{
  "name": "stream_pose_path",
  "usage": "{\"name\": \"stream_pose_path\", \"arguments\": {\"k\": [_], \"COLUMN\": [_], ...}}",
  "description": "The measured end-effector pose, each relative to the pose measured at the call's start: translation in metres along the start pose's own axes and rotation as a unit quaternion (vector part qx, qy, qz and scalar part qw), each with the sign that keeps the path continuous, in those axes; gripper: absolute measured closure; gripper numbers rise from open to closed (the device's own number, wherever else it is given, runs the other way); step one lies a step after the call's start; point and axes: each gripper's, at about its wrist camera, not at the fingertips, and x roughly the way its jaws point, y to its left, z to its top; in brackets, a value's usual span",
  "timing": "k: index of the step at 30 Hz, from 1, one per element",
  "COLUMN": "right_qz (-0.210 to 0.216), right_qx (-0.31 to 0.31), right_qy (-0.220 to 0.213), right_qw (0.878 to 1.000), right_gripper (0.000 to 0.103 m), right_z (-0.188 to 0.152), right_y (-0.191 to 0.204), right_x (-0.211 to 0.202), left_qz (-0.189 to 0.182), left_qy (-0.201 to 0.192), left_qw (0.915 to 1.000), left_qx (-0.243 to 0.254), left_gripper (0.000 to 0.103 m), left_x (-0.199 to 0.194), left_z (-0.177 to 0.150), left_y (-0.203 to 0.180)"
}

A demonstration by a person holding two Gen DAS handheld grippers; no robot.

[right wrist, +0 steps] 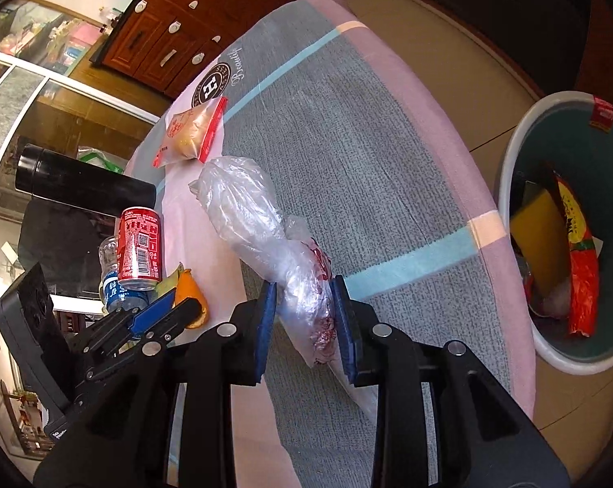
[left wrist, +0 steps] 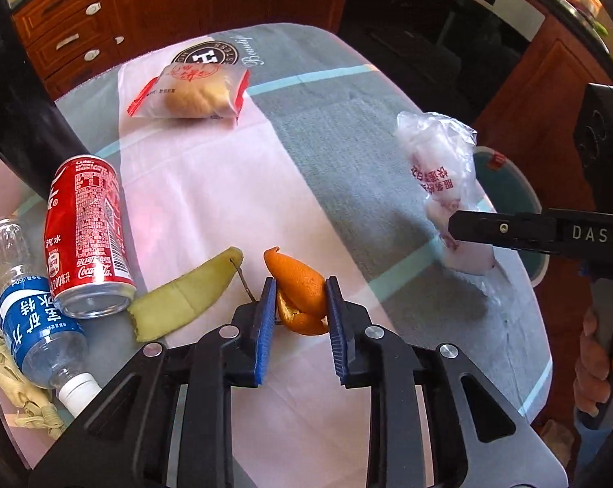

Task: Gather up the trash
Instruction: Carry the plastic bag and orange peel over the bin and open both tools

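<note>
Bin [right wrist: 509, 187]: sitting on the floor off the table's right edge, nearer the right gripper [right wrist: 304, 317] than the left gripper [left wrist: 298, 309].
Bag [right wrist: 265, 244]: lying lengthwise away from the right gripper, its near end sitting between the pads.
Right gripper: pressing in on the bag from both sides.
Peel [left wrist: 300, 284]: sitting between the left gripper's pads, on the table [left wrist: 347, 171].
Left gripper: narrowing on the peel, both pads touching it.

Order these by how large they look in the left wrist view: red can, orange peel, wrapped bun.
1. red can, though it lies nearer the camera.
2. wrapped bun, farther away.
3. orange peel, partly hidden by the left gripper.
</note>
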Motion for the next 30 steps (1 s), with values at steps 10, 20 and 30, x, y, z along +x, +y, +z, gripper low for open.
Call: {"name": "stream_pose_path", "arguments": {"k": [10,20,30], "right_qz": [0.011,0.009,-0.004], "right_qx": [0.012,0.049,0.112], "right_qy": [-0.037,-0.089,-0.13], "right_qw": [0.999,0.995,0.985], "right_gripper": [0.075,0.075,0.075], "right_z": [-0.013,-0.022,-0.027], "right_y": [-0.022,-0.072,-0.142], "right_x": [-0.045,-0.106,-0.149], "left_qz": [-0.015,-0.036,-0.079], "left_qy": [-0.013,-0.023,-0.008], "left_qw": [0.9994,0.9952,0.9863], "left_qx": [0.03,0.088,0.144], "left_gripper": [0.078,0.078,0.078], "left_x": [-0.022,-0.03,-0.011], "left_z": [0.009,0.018,0.039], "left_y": [-0.048,-0.122,-0.202]}}
